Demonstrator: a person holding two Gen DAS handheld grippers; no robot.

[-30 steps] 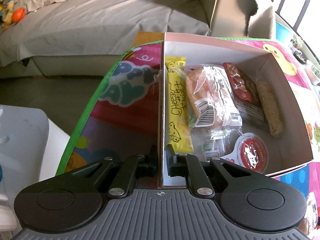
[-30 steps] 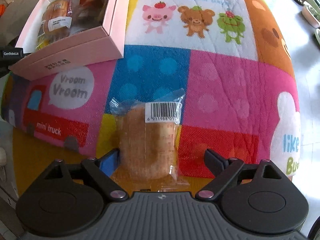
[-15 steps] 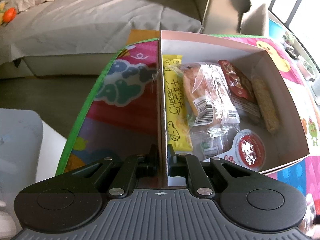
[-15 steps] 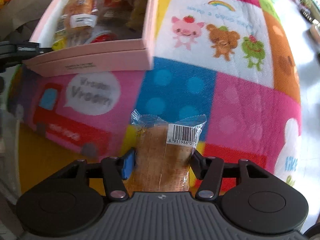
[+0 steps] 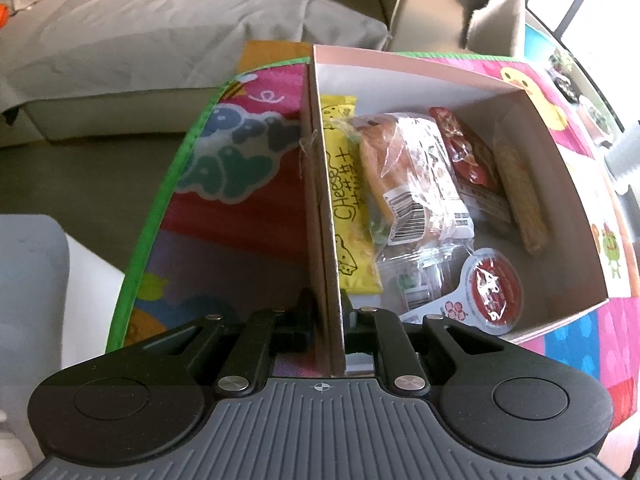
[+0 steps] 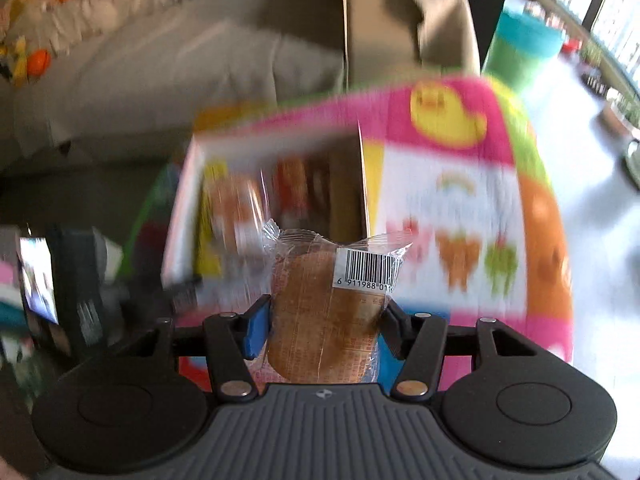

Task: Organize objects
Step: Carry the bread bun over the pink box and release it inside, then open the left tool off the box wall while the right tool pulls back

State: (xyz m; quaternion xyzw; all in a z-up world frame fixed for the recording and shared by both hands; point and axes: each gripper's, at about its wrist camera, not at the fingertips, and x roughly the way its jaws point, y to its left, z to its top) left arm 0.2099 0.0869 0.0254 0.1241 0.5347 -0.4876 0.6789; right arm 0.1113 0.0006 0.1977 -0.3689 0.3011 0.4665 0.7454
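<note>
Blurred playmat [image 6: 460, 208] behind; right hand-held gripper [image 6: 325, 326] clamps wrapped cake [image 6: 324, 320], lower end hidden.

A clear-wrapped round brown cake [image 6: 324, 320] with a white barcode sticker sits upright at lower centre of my right view, lifted off the mat. Behind it, blurred, my open pink box [image 5: 400, 56] holds packed snacks, filling my left view's right half.

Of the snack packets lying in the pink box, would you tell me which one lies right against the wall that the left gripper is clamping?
The yellow cheese stick packet; the other packets lie farther right.
</note>
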